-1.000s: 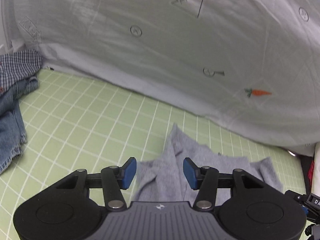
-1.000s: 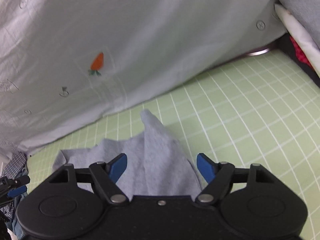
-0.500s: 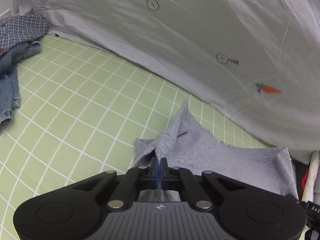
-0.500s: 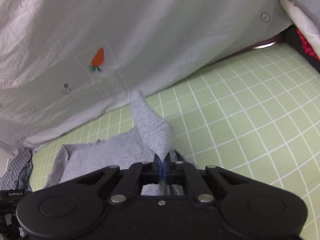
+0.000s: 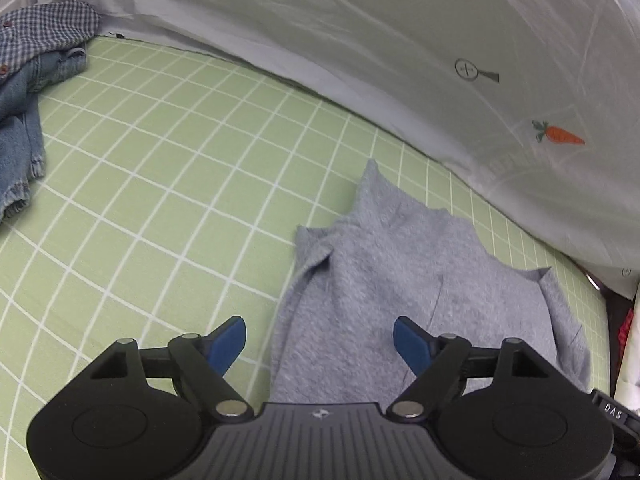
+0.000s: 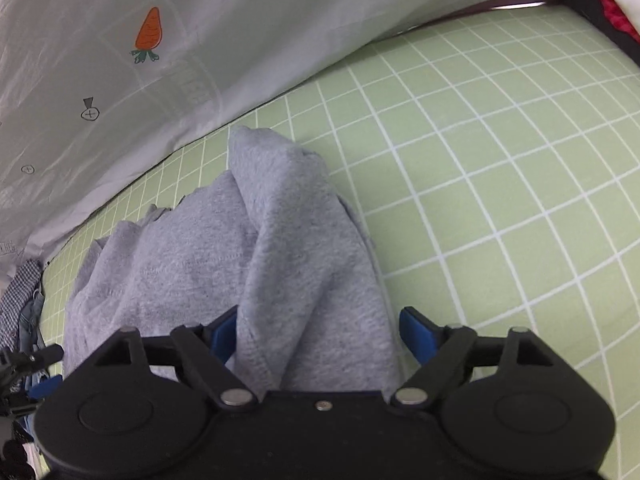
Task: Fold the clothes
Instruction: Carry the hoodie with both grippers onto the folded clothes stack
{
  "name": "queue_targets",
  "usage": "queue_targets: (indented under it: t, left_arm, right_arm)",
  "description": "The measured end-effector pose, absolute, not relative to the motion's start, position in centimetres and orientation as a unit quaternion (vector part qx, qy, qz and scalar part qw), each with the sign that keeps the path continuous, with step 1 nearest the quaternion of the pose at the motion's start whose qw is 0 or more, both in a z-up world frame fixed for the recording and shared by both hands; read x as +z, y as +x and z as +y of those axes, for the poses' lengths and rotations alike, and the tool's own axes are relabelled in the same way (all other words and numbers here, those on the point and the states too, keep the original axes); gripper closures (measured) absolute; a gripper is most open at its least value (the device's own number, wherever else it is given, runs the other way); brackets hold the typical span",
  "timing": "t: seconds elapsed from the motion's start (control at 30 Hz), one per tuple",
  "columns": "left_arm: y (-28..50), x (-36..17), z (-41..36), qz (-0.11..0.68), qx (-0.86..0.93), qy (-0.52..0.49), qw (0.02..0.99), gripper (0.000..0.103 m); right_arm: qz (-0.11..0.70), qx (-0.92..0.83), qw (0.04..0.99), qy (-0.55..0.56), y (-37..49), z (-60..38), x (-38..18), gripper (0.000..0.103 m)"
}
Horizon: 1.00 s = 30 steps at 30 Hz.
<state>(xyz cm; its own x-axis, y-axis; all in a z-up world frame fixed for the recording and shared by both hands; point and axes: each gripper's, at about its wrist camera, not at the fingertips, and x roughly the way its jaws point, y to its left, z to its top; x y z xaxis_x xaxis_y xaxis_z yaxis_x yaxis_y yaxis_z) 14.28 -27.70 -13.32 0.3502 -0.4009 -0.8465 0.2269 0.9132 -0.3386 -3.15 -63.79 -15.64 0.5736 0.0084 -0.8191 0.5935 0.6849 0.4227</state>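
A grey knit garment (image 5: 384, 280) lies crumpled on the green grid mat (image 5: 160, 168). In the left wrist view my left gripper (image 5: 319, 340) hangs over its near left edge, jaws opening wide, blue pads clear of the cloth. The right wrist view shows the same grey garment (image 6: 280, 248) with a raised fold running up between the fingers of my right gripper (image 6: 320, 334). Those jaws are opening too; the left pad is partly hidden behind the fold, and neither pad presses on it.
A white sheet (image 5: 440, 40) with a carrot print (image 5: 560, 136) drapes along the far side of the mat. Blue jeans and a checked shirt (image 5: 36, 52) are heaped at the far left. More stacked cloth (image 6: 612, 8) sits at the far right edge.
Both grippers went from open to shut on pinched folds of the grey garment, then opened again and sank toward it. The garment now lies more spread out on the mat.
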Motion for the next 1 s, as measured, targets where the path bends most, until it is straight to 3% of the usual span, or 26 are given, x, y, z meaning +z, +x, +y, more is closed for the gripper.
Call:
queue_targets:
  t: [0.2,0.5,0.57,0.6,0.63,0.7,0.8,1.0]
  left_arm:
    - [14.6,-15.2,-28.6,0.556,-0.199,-0.084,0.803,0.015]
    - [15.6,-16.1,-29.0,0.557,-0.240,-0.160,0.779,0.015]
    - [15.2,-16.1,-30.0,0.562,-0.264,-0.152,0.769,0.022]
    - [14.7,-15.8,-30.5,0.561,-0.263,-0.139,0.773,0.040]
    - [14.3,-15.5,-31.0,0.559,-0.262,-0.126,0.777,0.057]
    - [13.6,-14.8,-31.2,0.558,-0.268,-0.134,0.774,0.067]
    - [11.6,-12.8,-31.1,0.544,-0.285,-0.123,0.780,0.070]
    - [6.3,-9.2,-29.6,0.530,-0.337,-0.110,0.771,0.070]
  right_arm:
    - [0.432,-0.146,0.828,0.326,-1.6,-63.6,-15.9,0.000]
    - [0.433,-0.133,0.841,0.296,1.7,-61.8,-16.0,0.000]
    - [0.436,-0.103,0.836,0.316,2.3,-61.0,-16.0,0.000]
    - [0.438,-0.084,0.832,0.331,2.5,-60.5,-16.1,0.000]
    - [0.439,-0.072,0.827,0.344,2.5,-60.0,-16.1,0.002]
    - [0.430,-0.068,0.822,0.366,1.8,-58.9,-15.7,0.044]
    - [0.412,-0.088,0.824,0.379,-0.5,-57.0,-14.2,0.052]
    - [0.390,-0.124,0.824,0.393,-7.4,-54.5,-10.8,0.053]
